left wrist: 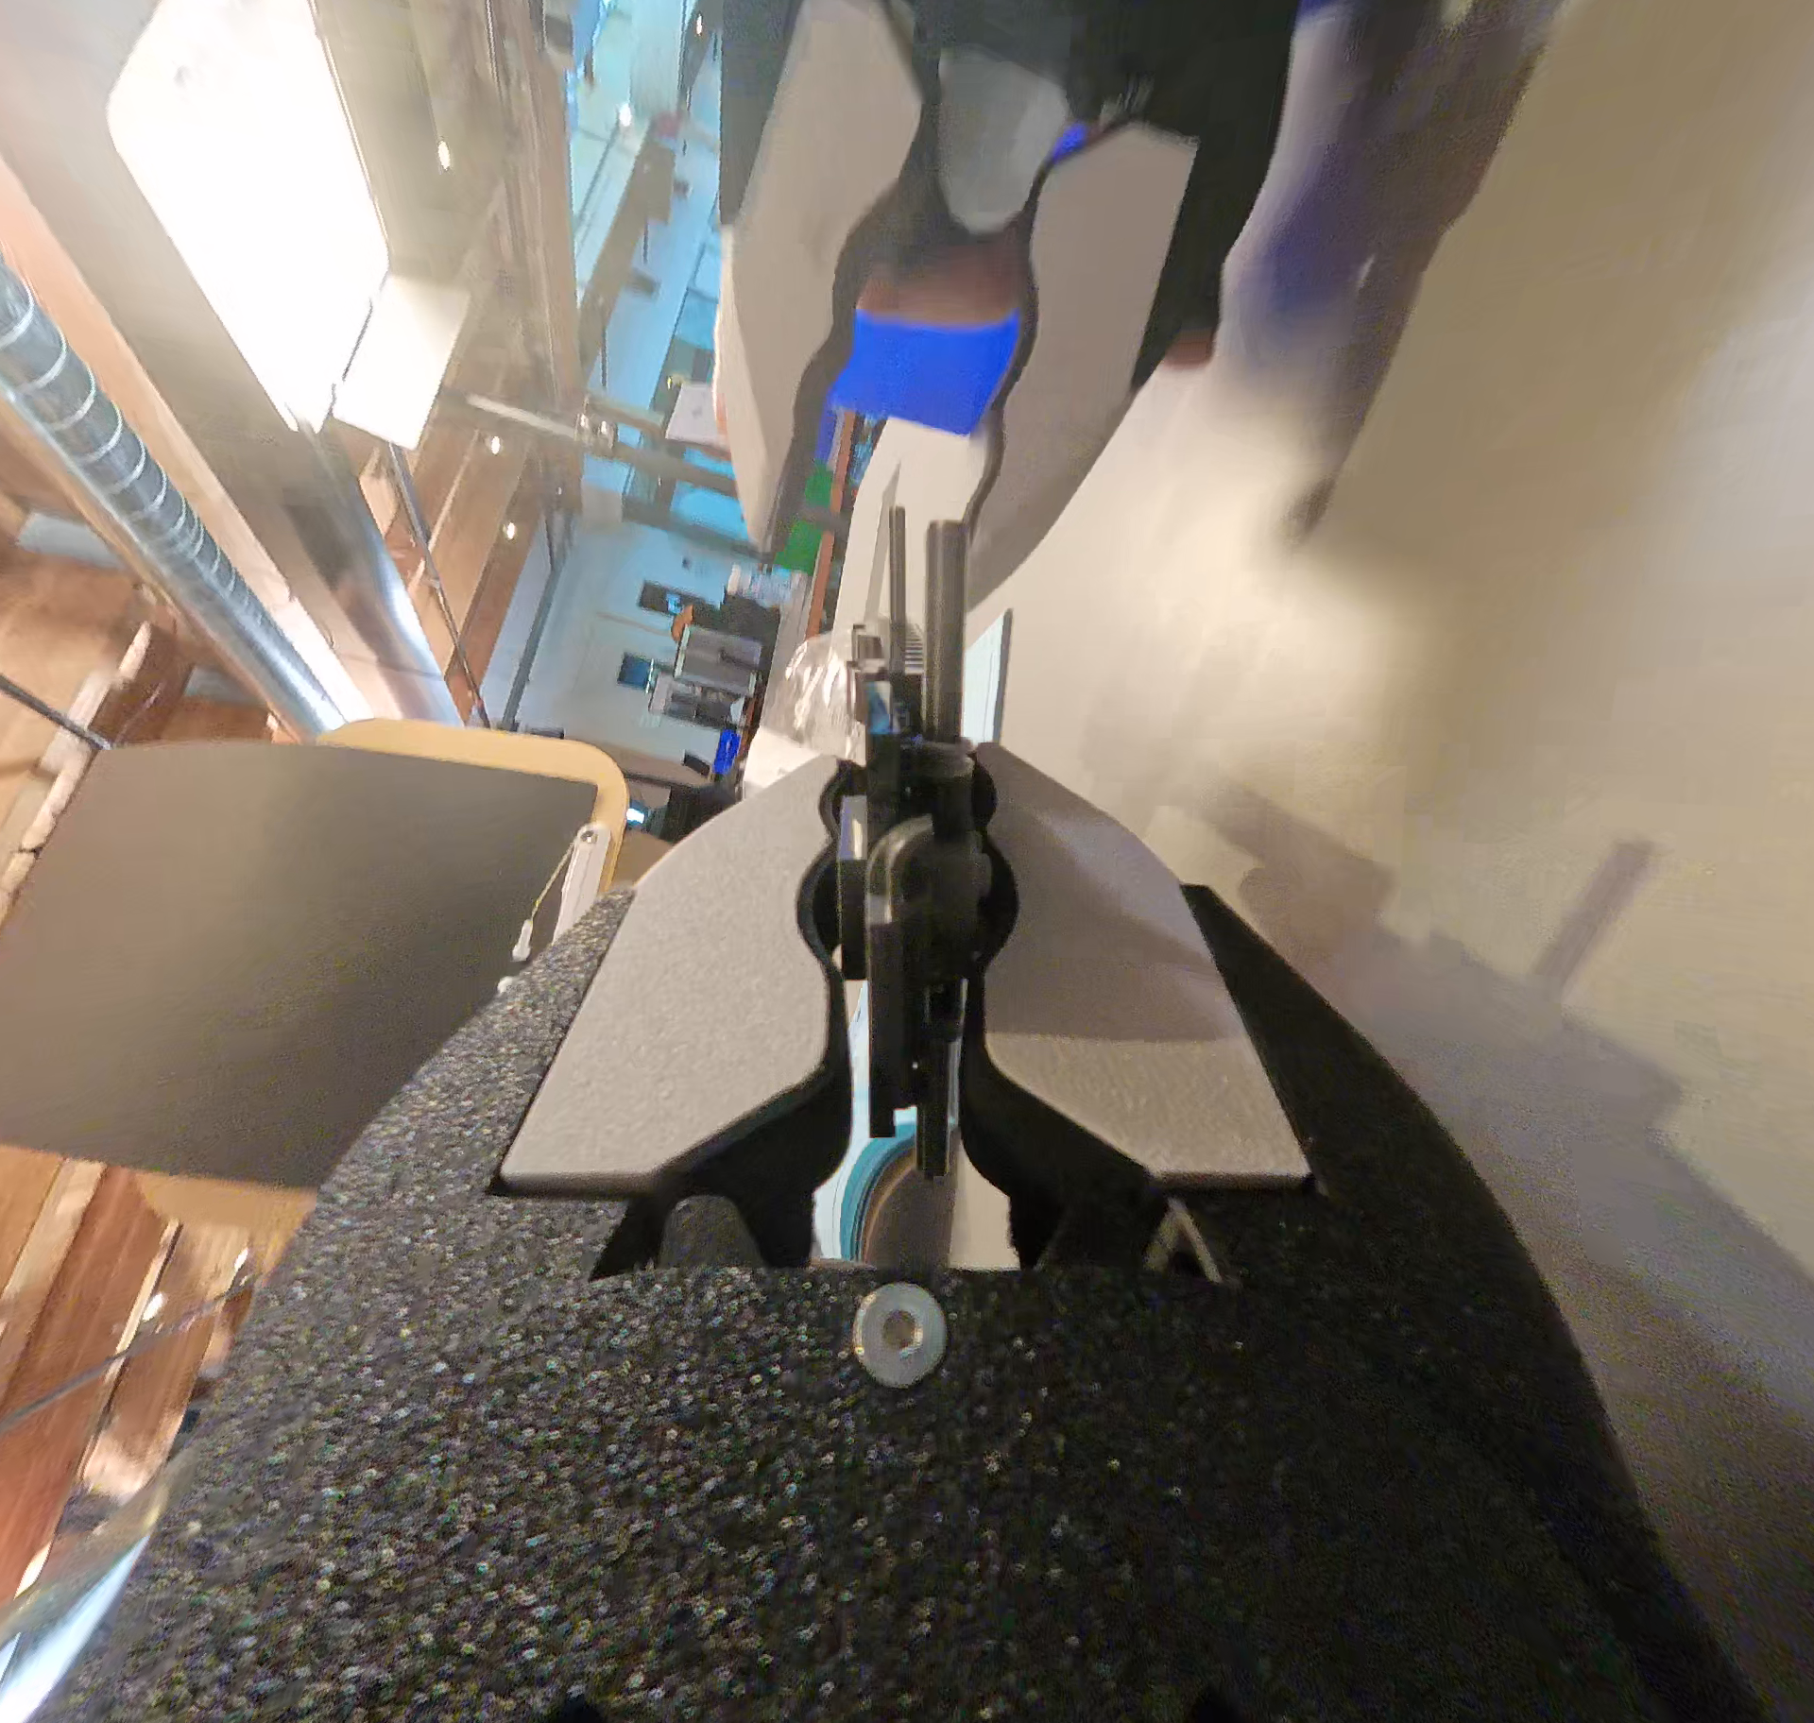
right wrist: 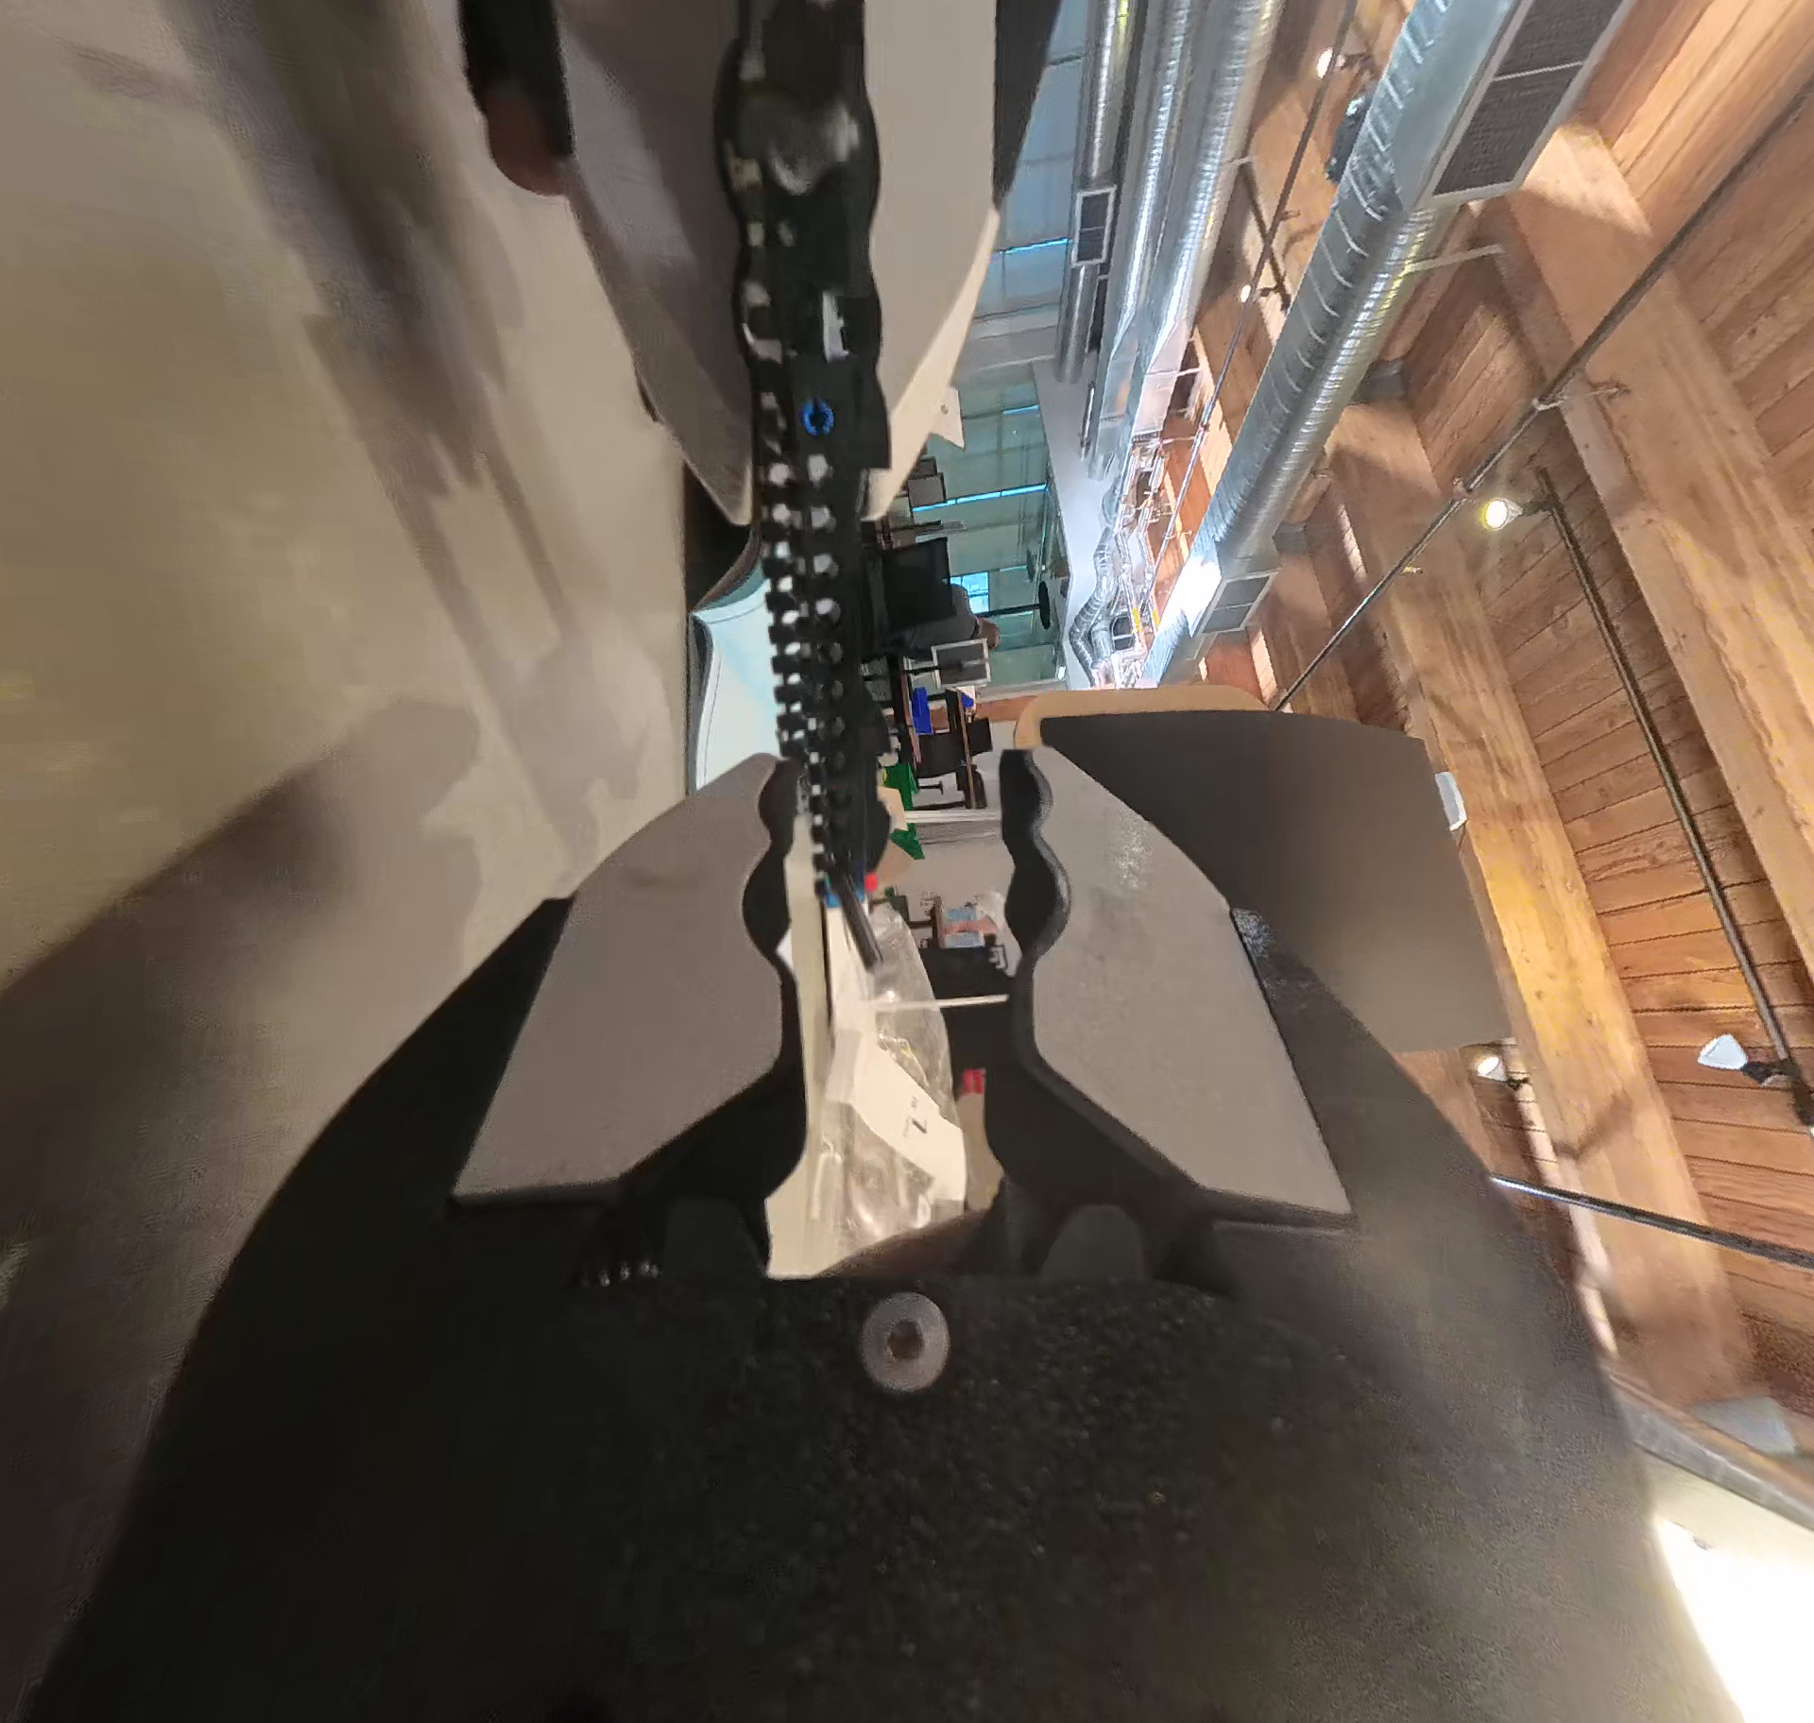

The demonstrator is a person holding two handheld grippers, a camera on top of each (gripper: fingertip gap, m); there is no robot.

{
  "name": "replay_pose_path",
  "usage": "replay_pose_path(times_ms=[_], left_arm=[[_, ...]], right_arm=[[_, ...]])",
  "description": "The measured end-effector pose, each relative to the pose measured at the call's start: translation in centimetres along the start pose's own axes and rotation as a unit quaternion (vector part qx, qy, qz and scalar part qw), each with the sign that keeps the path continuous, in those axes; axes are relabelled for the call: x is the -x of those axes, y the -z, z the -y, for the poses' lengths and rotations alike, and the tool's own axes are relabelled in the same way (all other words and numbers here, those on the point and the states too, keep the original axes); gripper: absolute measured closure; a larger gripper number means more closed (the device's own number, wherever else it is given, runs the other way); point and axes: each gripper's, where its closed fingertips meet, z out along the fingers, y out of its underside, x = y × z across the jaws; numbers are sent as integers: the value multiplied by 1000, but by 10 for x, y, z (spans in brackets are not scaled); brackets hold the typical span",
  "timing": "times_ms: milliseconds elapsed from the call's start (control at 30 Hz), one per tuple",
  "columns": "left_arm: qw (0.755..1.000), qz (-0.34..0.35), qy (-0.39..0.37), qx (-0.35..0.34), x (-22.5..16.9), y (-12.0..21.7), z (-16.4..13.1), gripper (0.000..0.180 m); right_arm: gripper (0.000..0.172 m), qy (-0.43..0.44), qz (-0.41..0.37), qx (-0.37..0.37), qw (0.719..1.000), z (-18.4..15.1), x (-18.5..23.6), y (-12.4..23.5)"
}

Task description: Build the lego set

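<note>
Black assembly: a long black toothed strip with dark rods and small fittings (left wrist: 918, 891), running straight ahead along the fingers.
Left wrist view, left gripper (left wrist: 908, 773): grey fingers (left wrist: 707, 969) closed on the strip, pads pressing its near end from both sides.
Left wrist view, far end: rods point away toward the right gripper (left wrist: 942, 233), blurred, so contact there is probably not readable.
Left wrist view, surroundings: pale bench (left wrist: 1472, 596) beside; dark panel with tan rim (left wrist: 294, 940) to the side.
Right wrist view, right gripper (right wrist: 893, 773): jaws apart; strip (right wrist: 810, 616) lies against one finger (right wrist: 667, 969), the other stands clear.
Right wrist view, axis: strip stretches lengthwise ahead to the left gripper (right wrist: 795, 145), which is nearer its bulk.
</note>
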Motion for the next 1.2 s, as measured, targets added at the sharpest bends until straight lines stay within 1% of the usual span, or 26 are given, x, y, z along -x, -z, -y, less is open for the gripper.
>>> replay_pose_path(times_ms=[133, 300, 400, 533, 700, 767, 867, 1033, 1200], left_arm=[[998, 13, -28, 46, 6, -2, -9, 161], [997, 3, -30, 72, 7, -6, -7, 161], [997, -13, -25, 74, 6, -5, -5, 161], [995, -39, -37, 86, 1, -4, -5, 160], [990, -65, -56, 109, -2, -4, -8, 160], [988, -71, -64, 117, -2, -5, -9, 161], [987, -68, -74, 124, -1, -5, -8, 161], [987, -49, -84, 125, 6, -3, -2, 161], [987, -43, -104, 113, 7, -1, 4, 161]], right_arm=[[131, 15, 5, -1, 1000, 17, 1, 7], [132, 50, -19, -8, 999, 38, 4, -7], [132, 31, -13, -9, 999, 40, 4, -15], [137, 30, 3, -19, 999, 45, 9, -19], [142, 49, 14, -22, 998, 46, 17, -20], [146, 63, 6, -26, 998, 47, 18, -20], [153, 78, -10, -32, 996, 49, 16, -19], [153, 87, -40, -33, 995, 51, 9, -17], [154, 81, -44, -49, 995, 55, 8, -13]])
